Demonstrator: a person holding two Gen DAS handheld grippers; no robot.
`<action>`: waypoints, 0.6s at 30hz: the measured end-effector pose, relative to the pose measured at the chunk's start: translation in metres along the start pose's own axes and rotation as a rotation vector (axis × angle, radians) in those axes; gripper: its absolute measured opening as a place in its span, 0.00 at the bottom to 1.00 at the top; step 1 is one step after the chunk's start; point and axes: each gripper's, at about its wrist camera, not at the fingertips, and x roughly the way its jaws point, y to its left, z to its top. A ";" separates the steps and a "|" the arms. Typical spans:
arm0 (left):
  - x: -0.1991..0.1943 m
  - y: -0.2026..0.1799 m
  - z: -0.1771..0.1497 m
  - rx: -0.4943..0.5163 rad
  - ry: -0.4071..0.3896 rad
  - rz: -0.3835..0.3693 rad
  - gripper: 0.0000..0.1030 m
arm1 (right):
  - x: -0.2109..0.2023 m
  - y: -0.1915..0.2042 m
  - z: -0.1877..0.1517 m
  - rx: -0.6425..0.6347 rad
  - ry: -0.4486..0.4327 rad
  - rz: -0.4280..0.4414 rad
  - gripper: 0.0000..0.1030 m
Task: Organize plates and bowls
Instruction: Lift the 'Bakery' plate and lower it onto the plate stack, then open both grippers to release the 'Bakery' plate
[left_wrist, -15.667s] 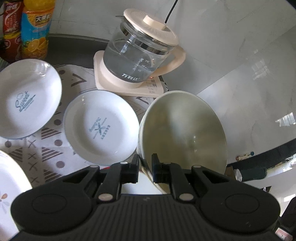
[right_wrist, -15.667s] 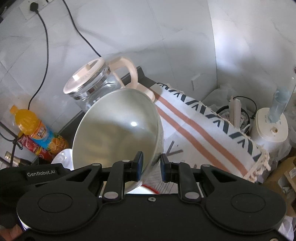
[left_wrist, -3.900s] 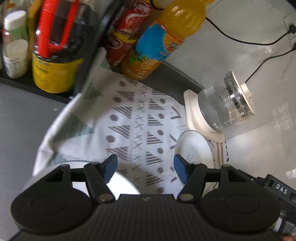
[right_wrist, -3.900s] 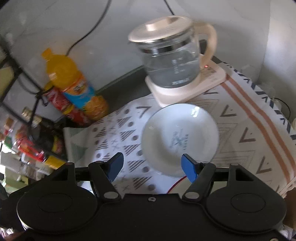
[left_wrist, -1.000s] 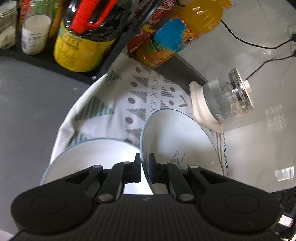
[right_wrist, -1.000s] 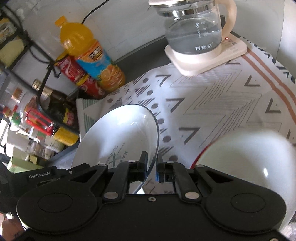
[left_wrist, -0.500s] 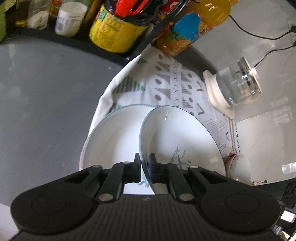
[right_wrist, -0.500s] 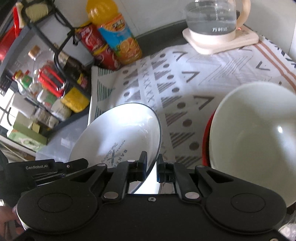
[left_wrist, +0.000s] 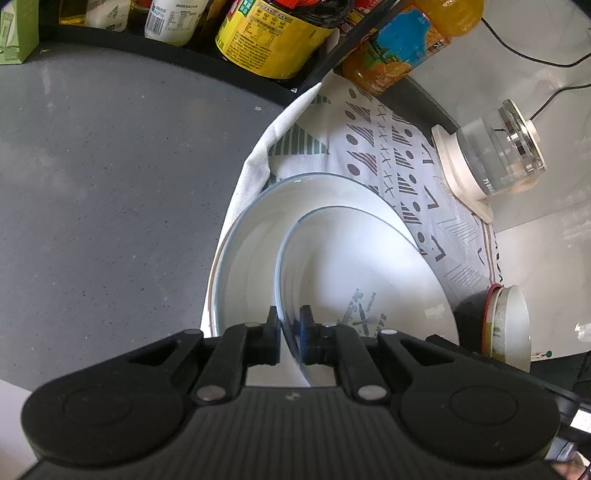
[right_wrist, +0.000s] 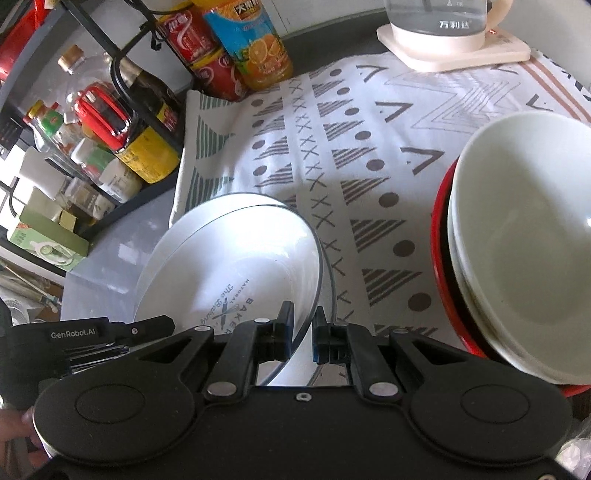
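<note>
Both grippers hold one white plate with a grey "Baker" print (left_wrist: 369, 266), one on each side of its rim; it also shows in the right wrist view (right_wrist: 236, 273). My left gripper (left_wrist: 288, 330) is shut on its left rim. My right gripper (right_wrist: 303, 332) is shut on its right rim. The plate hangs tilted just above a larger white plate (left_wrist: 251, 236) lying on the patterned cloth (right_wrist: 369, 155). A stack of white bowls (right_wrist: 524, 236) in a red bowl (right_wrist: 441, 236) stands to the right.
A glass kettle on a cream base (left_wrist: 491, 162) stands at the back. Drink bottles (right_wrist: 247, 44) and a black rack of jars and sauce bottles (right_wrist: 122, 122) line the back left. Bare grey counter (left_wrist: 110, 177) lies left of the cloth.
Both grippers have carried the printed plate left and lowered it over the larger plate. The bowl stack now sits further right in the right wrist view.
</note>
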 end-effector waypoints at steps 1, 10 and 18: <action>0.000 -0.001 0.000 0.005 0.000 0.004 0.07 | 0.000 0.001 0.000 -0.004 -0.004 -0.001 0.09; 0.003 -0.002 0.007 0.048 0.026 0.087 0.09 | 0.008 0.004 -0.002 0.023 0.000 -0.023 0.08; -0.024 0.003 0.018 0.040 -0.040 0.096 0.09 | 0.017 0.008 0.002 0.024 0.003 -0.040 0.09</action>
